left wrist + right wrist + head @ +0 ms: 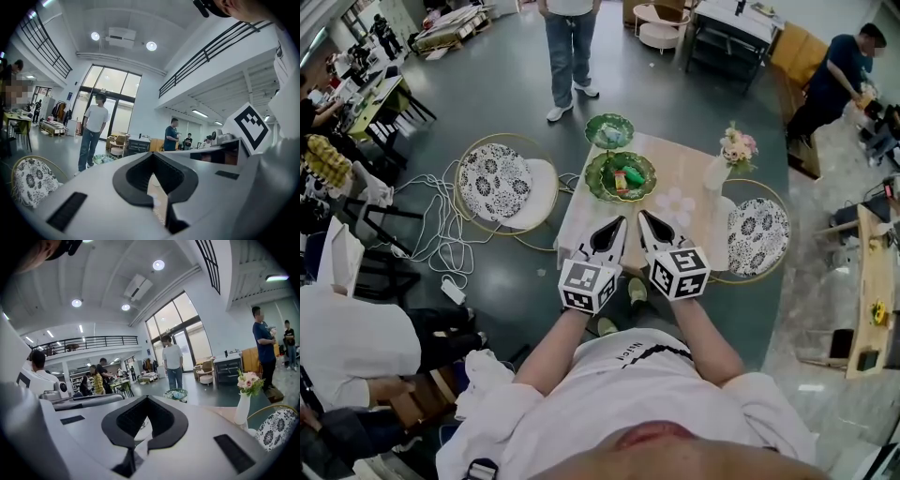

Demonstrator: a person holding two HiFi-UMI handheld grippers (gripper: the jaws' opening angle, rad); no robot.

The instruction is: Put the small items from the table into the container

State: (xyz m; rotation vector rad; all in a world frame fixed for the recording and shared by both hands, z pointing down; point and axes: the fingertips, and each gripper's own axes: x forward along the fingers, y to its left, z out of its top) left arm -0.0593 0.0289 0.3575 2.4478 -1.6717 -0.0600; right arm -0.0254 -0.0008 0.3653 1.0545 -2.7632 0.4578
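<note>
Two chairs (pixel 494 181) flank the wooden table (pixel 672 165).

Head view looks steeply down at the table (pixel 684 169); both gripper views share the standing person (pixel 93 131).

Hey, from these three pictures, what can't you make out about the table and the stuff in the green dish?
The items in the green dish: head view, too small to name; only green and orange shapes show.
Contents of the far green bowl: head view, too small.
Near edge of the table: head view, partly covered by the left tongs and right tongs.
Most of the table: both gripper views, blocked by the tongs' own bodies.
</note>
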